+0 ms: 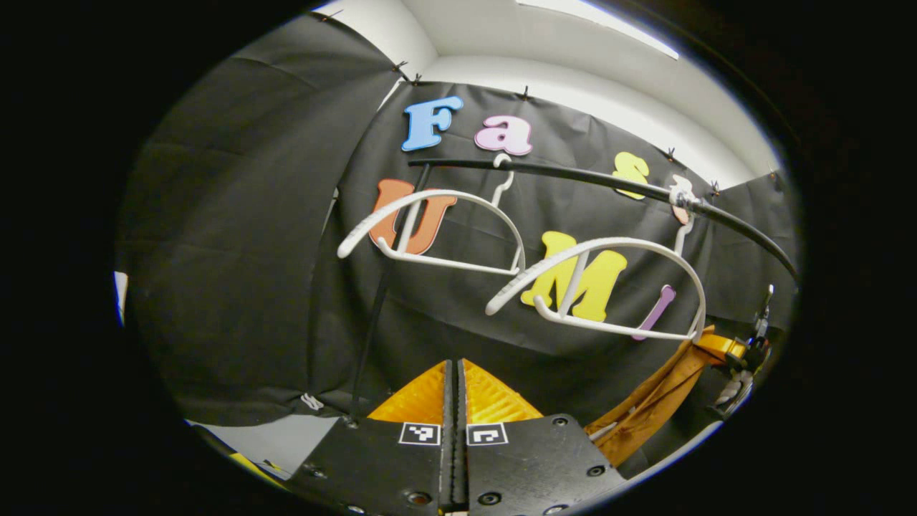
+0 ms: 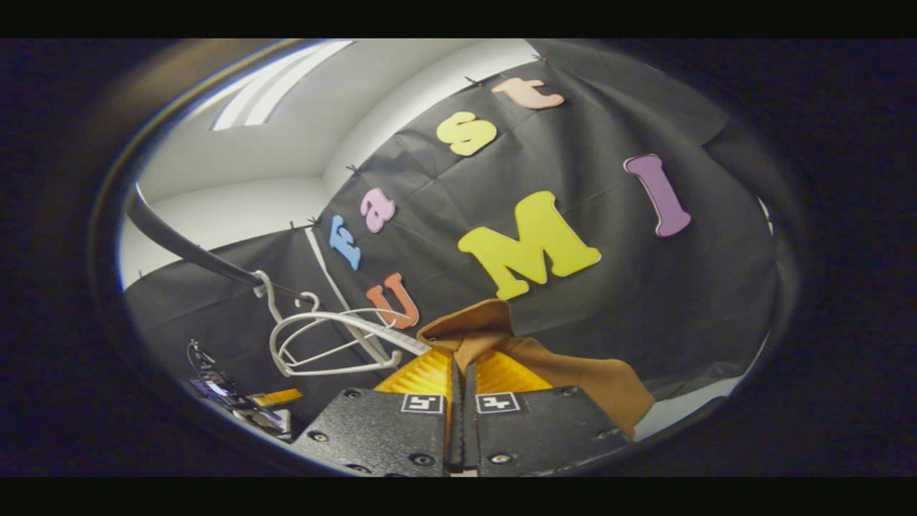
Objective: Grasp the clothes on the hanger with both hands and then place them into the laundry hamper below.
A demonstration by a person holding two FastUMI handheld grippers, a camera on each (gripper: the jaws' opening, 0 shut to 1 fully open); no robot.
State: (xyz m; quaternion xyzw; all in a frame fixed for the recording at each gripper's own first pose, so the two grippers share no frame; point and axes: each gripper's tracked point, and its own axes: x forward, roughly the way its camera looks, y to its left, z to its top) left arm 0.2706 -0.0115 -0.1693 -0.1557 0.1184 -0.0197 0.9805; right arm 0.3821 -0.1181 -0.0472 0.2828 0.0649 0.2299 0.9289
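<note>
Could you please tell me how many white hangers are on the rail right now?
2 in the left gripper view: one hanger on the left part of the black rail, the other hanger lower to its right. Both are bare. Others may be hidden.

No readable words, brands or numbers stand on any object. The only signs are small square black-and-white coded markers, a pair on the body of the left hand-held gripper and a pair on the right hand-held gripper.

Both our views tilt up from low toward the cloth wall, sharing the white hangers and rail.
</note>
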